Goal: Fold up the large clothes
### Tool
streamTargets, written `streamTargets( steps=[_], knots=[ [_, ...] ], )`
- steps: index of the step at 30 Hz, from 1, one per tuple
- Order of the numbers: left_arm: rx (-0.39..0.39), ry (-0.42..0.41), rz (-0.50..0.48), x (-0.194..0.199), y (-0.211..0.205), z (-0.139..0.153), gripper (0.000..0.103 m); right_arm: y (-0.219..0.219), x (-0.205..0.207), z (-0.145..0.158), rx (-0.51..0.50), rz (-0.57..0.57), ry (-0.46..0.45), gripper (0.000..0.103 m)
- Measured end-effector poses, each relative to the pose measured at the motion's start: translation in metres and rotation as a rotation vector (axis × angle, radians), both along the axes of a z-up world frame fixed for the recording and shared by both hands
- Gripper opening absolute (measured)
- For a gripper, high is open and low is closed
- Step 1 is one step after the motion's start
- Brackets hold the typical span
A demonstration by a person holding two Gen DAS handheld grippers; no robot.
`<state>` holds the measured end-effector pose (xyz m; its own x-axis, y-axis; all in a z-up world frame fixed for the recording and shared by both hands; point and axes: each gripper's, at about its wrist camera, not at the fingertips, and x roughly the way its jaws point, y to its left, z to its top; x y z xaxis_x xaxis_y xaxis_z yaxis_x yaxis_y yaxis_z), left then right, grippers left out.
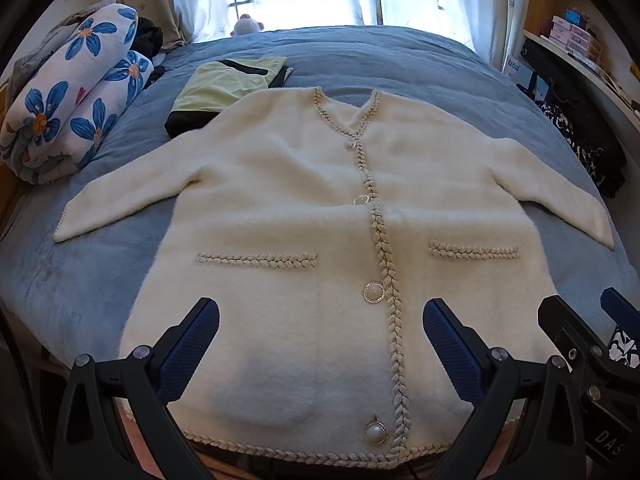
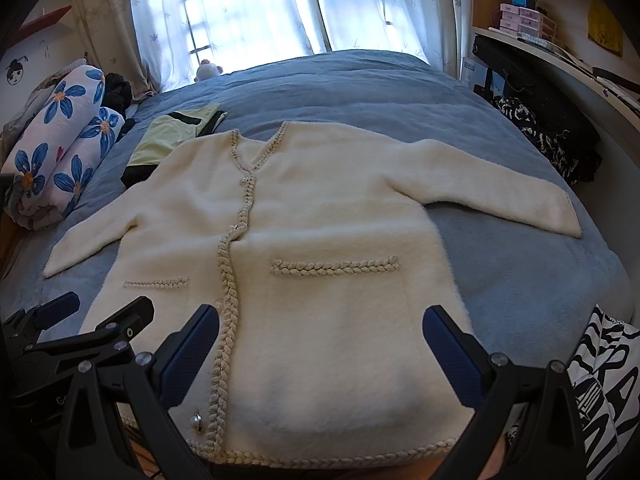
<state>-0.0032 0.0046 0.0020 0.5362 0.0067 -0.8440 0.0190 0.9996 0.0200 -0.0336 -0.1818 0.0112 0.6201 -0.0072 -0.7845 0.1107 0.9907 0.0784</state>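
White letters "DAS" stand on a black part [image 1: 608, 438] at the lower right edge of the left view. The print on the blue-and-white box [image 2: 470, 72] under the shelf is too small to read.

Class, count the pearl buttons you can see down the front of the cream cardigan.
4: one below the neckline, one at chest level, one between the pockets, one near the hem. None look hidden.
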Motion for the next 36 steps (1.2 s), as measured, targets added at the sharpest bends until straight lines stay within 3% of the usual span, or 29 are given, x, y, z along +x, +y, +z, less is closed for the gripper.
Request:
streamTargets(
  steps=[36],
  knots=[
    [0.010, 0.003, 0.000, -0.0003, -0.0005, -0.0005, 0.100, 0.0054, 0.0009, -0.0044, 0.009, 0.002, -0.001, 0.102]
  ],
)
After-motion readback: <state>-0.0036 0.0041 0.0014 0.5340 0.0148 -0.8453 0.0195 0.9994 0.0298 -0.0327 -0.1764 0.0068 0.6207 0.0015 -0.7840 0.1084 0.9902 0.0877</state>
